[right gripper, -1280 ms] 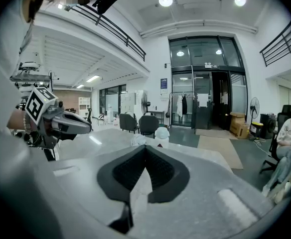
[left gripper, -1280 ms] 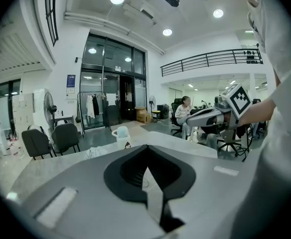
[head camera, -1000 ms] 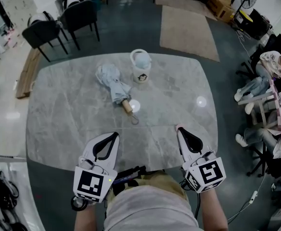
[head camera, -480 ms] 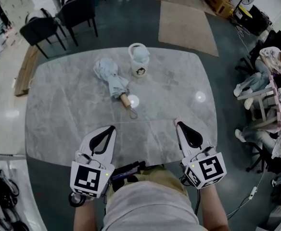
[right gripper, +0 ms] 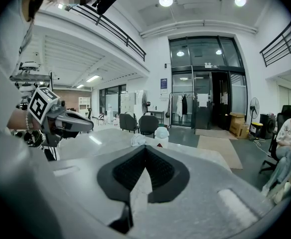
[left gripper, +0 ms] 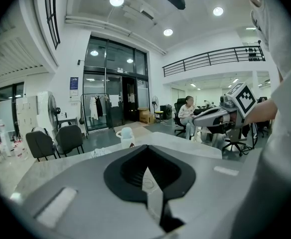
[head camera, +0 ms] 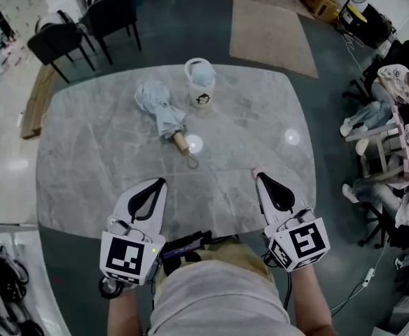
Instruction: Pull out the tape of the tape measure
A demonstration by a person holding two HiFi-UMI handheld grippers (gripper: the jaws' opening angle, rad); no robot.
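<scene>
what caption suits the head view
Shut, empty left gripper and right gripper at a table with folded umbrella and white tub

grey marble table [head camera: 99, 159] carries a folded pale umbrella [head camera: 159, 110] just beside a white bucket [head camera: 200, 84]

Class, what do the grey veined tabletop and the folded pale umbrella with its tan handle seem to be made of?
Grey veined tabletop: polished marble or stone-look slab; pale veins, glossy lamp reflections.
Folded pale umbrella: soft fabric, creased and bunched.
Its tan handle: probably wood, by colour; too small to confirm.
</scene>
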